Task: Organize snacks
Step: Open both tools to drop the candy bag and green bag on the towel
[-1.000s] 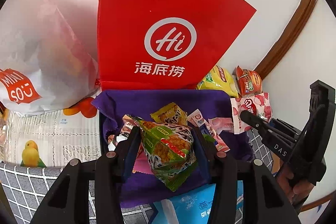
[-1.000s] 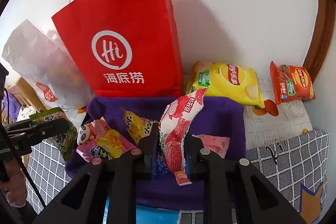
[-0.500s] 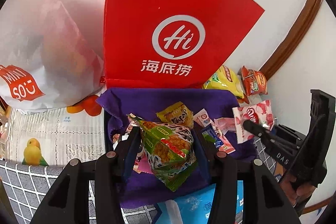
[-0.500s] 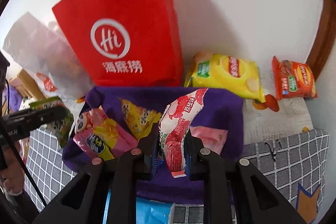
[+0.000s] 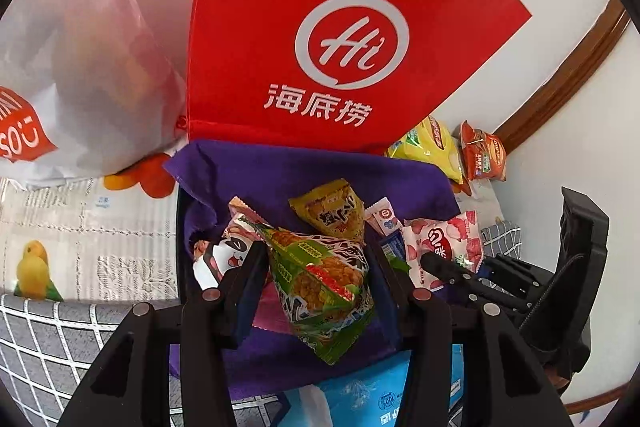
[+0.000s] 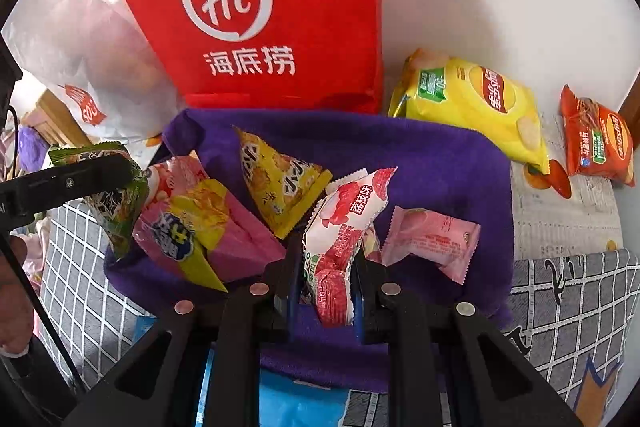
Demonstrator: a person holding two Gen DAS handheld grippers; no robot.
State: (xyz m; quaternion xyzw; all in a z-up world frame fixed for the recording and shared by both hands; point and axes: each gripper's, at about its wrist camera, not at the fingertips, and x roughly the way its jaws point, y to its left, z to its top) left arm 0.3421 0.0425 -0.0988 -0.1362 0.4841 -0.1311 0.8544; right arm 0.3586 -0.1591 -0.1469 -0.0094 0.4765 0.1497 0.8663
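Two snack packets are in your grip at once, one per gripper. Your left gripper (image 5: 320, 267) is clamped on a green packet (image 5: 320, 279), which stands between its fingers with its crimped bottom edge hanging below them. Your right gripper (image 6: 328, 263) is closed tight on a red-and-white lychee packet (image 6: 340, 243), whose upper end sticks up and leans to the right above the fingers.

Both grippers point steeply down over a purple cloth-lined bin (image 6: 440, 163). Just ahead of the left gripper, inside the bin, lies an olive-yellow packet (image 5: 328, 207); to its left a panda-print packet (image 5: 224, 255) sits against the left finger. Seen from the right gripper, a yellow triangular packet (image 6: 280, 187) lies just ahead and to the left, a pink-and-yellow packet (image 6: 200, 227) further left, and a pale pink wrapper (image 6: 432, 239) just to the right of the fingers.

Beyond the bin, straight ahead of both grippers, a red paper bag (image 6: 272, 7) stands upright against the wall, with a white plastic bag (image 5: 80, 47) to its left. To the right of the right gripper, outside the bin, a yellow crisp bag (image 6: 472, 103) and a smaller orange crisp bag (image 6: 596, 139) lie on the worktop (image 6: 560, 287). A blue pack (image 5: 368, 399) sits below the bin's near edge.
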